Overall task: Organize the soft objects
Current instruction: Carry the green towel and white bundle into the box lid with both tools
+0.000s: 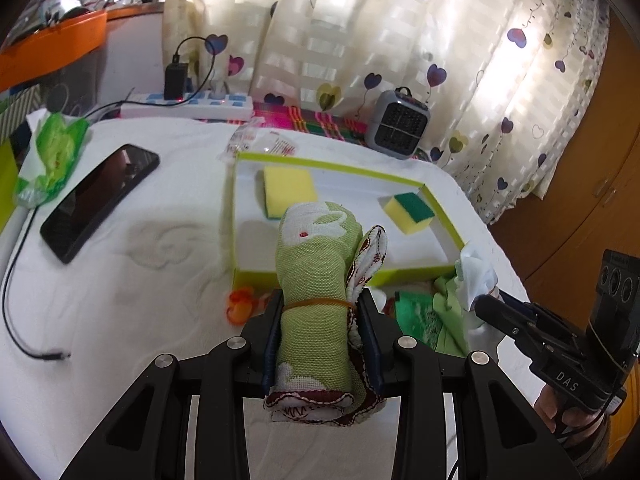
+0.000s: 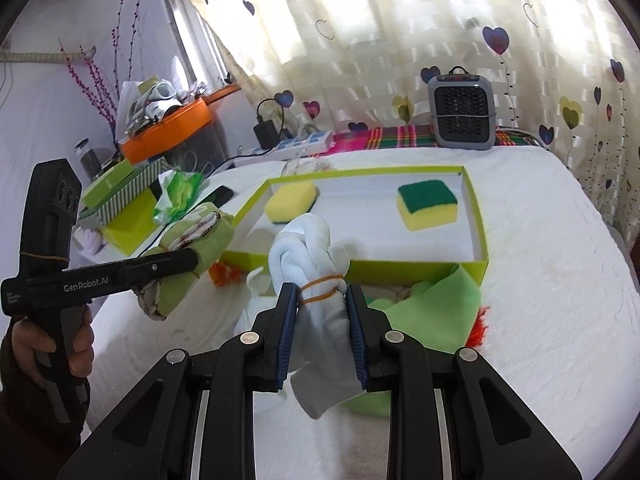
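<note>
I am holding a green towel roll (image 1: 316, 312) clamped in my left gripper (image 1: 320, 300), raised above the white bed (image 1: 140, 260) just in front of the tray (image 1: 440, 208). My right gripper (image 2: 322, 296) is pinching a white cloth bundle (image 2: 316, 268) tied with a rubber band, also near the tray's front wall. Two sponges (image 2: 426, 205) are lying inside the tray, well apart.
</note>
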The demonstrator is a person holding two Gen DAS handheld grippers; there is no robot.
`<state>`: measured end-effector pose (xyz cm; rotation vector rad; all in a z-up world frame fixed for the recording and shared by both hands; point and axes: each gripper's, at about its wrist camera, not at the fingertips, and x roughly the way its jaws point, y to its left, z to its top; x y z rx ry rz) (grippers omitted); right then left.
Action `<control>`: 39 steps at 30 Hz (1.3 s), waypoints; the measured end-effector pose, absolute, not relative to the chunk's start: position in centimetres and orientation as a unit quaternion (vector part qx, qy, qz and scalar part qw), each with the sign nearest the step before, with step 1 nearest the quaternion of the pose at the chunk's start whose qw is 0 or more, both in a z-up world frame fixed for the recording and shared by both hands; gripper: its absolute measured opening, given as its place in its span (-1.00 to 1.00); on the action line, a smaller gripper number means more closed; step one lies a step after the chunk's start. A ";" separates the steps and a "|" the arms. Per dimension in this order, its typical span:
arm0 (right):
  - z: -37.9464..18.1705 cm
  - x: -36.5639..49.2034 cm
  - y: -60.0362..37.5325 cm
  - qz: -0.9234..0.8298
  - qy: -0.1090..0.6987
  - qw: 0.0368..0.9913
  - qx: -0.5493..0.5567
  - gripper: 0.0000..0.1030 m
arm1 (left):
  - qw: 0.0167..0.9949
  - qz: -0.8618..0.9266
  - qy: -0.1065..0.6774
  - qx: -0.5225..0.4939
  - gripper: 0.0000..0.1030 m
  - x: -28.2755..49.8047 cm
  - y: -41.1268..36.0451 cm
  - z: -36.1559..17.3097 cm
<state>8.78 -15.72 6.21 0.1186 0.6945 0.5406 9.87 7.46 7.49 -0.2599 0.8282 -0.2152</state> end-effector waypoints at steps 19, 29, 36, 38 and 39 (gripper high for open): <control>7.5 13.9 -15.7 0.213 0.333 0.916 0.066 -0.49 | 0.893 -0.127 0.404 -0.150 -0.36 16.9 4.7 7.9; 6.6 17.6 -15.0 0.191 0.353 0.913 0.074 -0.49 | 0.887 -0.118 0.418 -0.156 -0.36 20.4 3.5 6.6; 5.5 19.8 -14.4 0.174 0.375 0.908 0.073 -0.49 | 0.888 -0.104 0.424 -0.142 -0.36 21.8 3.0 5.5; 5.2 20.5 -14.3 0.169 0.381 0.906 0.074 -0.49 | 0.890 -0.098 0.424 -0.135 -0.36 22.2 2.8 5.3; 5.1 20.7 -14.2 0.168 0.383 0.905 0.074 -0.49 | 0.890 -0.098 0.426 -0.133 -0.36 22.4 2.7 5.2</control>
